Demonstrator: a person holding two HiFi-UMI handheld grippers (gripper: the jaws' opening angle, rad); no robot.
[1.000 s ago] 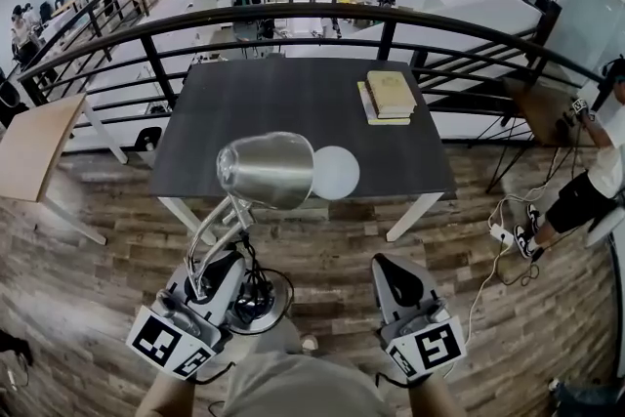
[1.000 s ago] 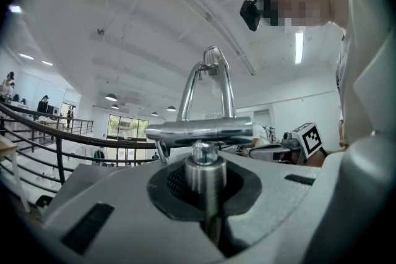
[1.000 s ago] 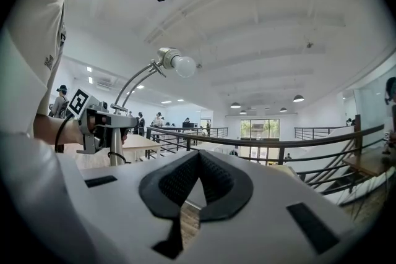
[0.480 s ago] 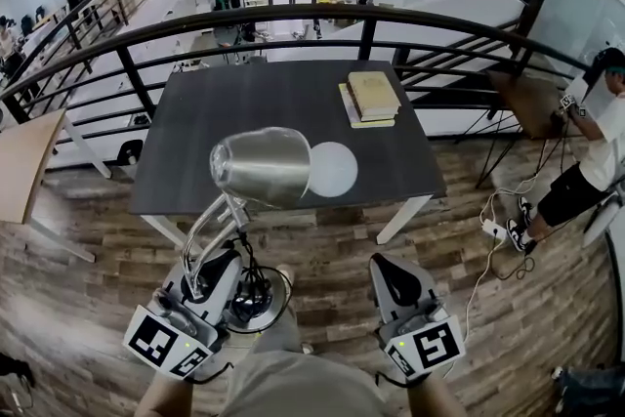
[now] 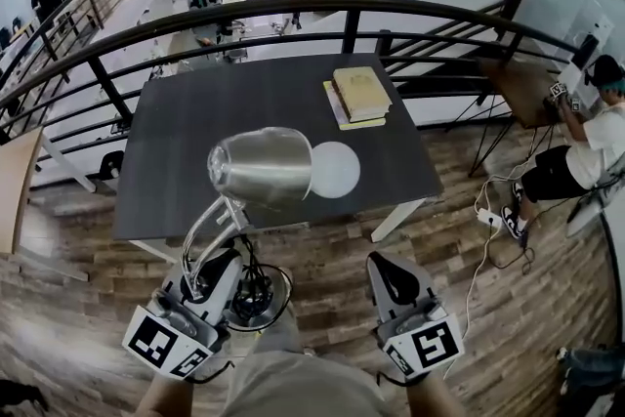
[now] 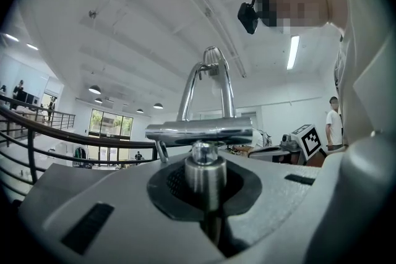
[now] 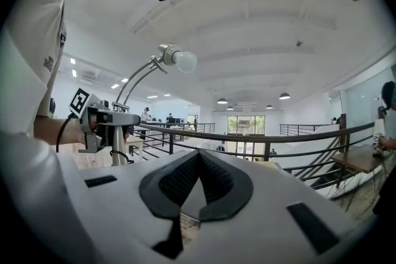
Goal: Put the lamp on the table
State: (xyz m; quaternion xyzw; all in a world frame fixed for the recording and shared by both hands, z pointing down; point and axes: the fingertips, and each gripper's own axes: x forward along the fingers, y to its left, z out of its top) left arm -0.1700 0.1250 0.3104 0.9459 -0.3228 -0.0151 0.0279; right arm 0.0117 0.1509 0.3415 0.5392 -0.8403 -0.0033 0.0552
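A chrome desk lamp with a white bulb is held up off the floor by my left gripper, which is shut on its threaded stem near the round base. The lamp's curved double arm rises above the jaws. Its shade hangs over the near edge of the dark table. My right gripper is shut and holds nothing, its jaws pointing at the railing. The right gripper view shows the lamp and left gripper at the left.
A stack of books lies on the table's far right corner. A black railing runs behind the table. A person sits at the right, with cables and a power strip on the wooden floor. A wooden table stands at the left.
The dark table has come closer and shifted left in the head view. Both grippers and the lamp keep their places in the view.
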